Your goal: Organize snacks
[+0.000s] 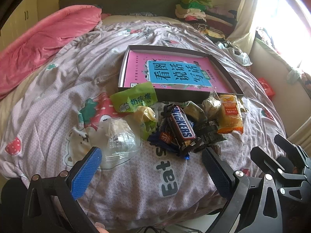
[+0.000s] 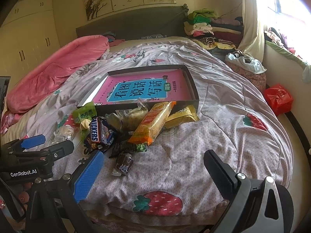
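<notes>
While both tongs, left (image 1: 151, 159) and right (image 2: 153, 165), gape empty, the snack pile (image 1: 180, 124) lies just ahead, before the box (image 1: 229, 77).

Buried under the Snickers bar (image 1: 182, 123): dark wrappers (image 1: 209, 134), print unreadable. Behind the green packet (image 1: 134, 98): near-left corner of the box (image 1: 180, 95). Washed out by glare: window (image 2: 287, 9). Cut off at the picture edge: red bag (image 1: 267, 89).

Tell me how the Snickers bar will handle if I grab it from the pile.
The Snickers bar looks stiff and compact, so it should lift without sagging. Its glossy wrapper may be slippery. It lies on top of other loose wrappers on soft bedding, so pushing probably shifts its neighbours.
</notes>
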Motion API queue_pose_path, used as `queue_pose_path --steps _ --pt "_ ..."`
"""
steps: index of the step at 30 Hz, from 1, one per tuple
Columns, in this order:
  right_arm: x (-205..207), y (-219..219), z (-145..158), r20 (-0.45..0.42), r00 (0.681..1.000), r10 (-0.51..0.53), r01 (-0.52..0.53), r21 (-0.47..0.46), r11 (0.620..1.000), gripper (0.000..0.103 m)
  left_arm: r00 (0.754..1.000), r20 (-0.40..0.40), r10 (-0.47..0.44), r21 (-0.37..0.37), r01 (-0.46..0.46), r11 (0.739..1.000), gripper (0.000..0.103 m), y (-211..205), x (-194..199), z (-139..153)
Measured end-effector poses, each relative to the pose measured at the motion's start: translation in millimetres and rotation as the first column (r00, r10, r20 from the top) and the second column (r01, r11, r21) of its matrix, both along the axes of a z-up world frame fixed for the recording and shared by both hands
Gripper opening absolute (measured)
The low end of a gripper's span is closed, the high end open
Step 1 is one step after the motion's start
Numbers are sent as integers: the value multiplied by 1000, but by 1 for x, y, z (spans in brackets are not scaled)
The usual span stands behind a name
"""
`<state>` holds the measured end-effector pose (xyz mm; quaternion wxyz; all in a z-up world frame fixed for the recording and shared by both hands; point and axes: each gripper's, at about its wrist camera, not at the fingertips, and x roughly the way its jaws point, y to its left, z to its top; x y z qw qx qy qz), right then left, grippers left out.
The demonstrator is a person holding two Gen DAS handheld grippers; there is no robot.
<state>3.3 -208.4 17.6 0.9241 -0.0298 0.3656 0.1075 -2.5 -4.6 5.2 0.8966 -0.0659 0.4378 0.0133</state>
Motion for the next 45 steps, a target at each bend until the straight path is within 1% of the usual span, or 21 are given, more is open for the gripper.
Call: queue_pose_path --steps 25,33,40,42,45 --pt "3 4 -9 -31 999 11 -11 2 1000 103 1000 -8 6 -6 -6 1000 102 2 2 -2" --pt "11 10 -20 -88 995 44 -44 4 999 103 999 -34 39 -25 -39 999 102 16 5 -9" --pt "24 28 -43 -186 976 109 -112 -1 994 103 990 -79 115 -58 -119 991 102 47 13 -21" --pt "28 31 -49 -207 972 112 -116 -9 993 103 987 -97 132 -74 -139 988 102 57 18 -27" --pt "31 37 -54 -219 968 122 -129 -18 991 96 984 -117 135 -105 -147 984 102 66 25 -35"
